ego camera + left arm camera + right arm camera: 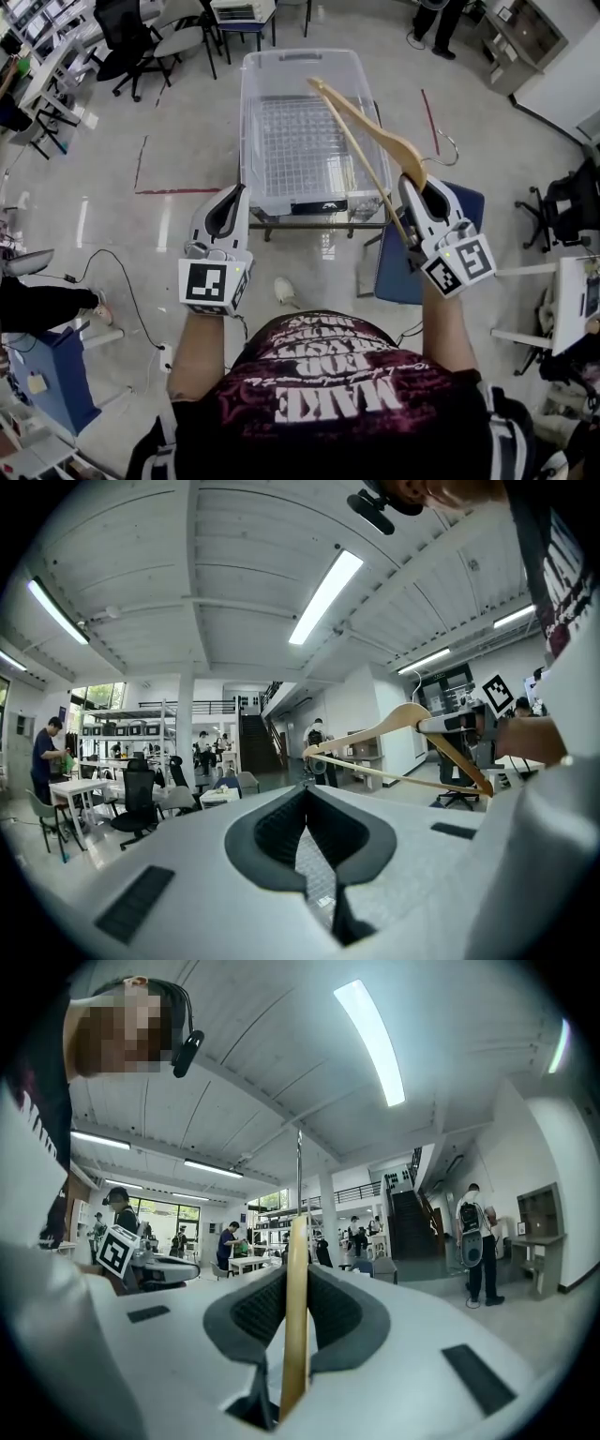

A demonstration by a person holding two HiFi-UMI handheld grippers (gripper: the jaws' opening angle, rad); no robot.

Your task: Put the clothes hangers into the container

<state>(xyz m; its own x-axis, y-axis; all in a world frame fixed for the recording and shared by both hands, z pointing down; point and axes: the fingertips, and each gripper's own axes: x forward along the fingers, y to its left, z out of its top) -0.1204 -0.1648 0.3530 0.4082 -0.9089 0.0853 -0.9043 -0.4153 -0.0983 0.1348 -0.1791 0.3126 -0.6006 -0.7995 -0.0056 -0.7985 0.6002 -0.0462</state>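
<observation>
A clear plastic container (249,141) stands on a low stand ahead of me, with only a grid pattern showing through its bottom. My right gripper (413,190) is shut on a wooden clothes hanger (373,139), which slants up over the container's right rim, its metal hook (450,150) pointing right. In the right gripper view the hanger's bar (295,1307) runs upright between the two pads. My left gripper (232,204) hovers at the container's near left corner, shut with nothing in it; its own view shows the jaws (306,803) meeting and the hanger (405,726) off to the right.
A blue seat (397,264) stands just right of the stand, below my right gripper. Office chairs (141,47) and desks are at the far left. A cable (117,281) trails over the floor on the left, by a blue bin (56,380). A white rack (567,305) is at the right edge.
</observation>
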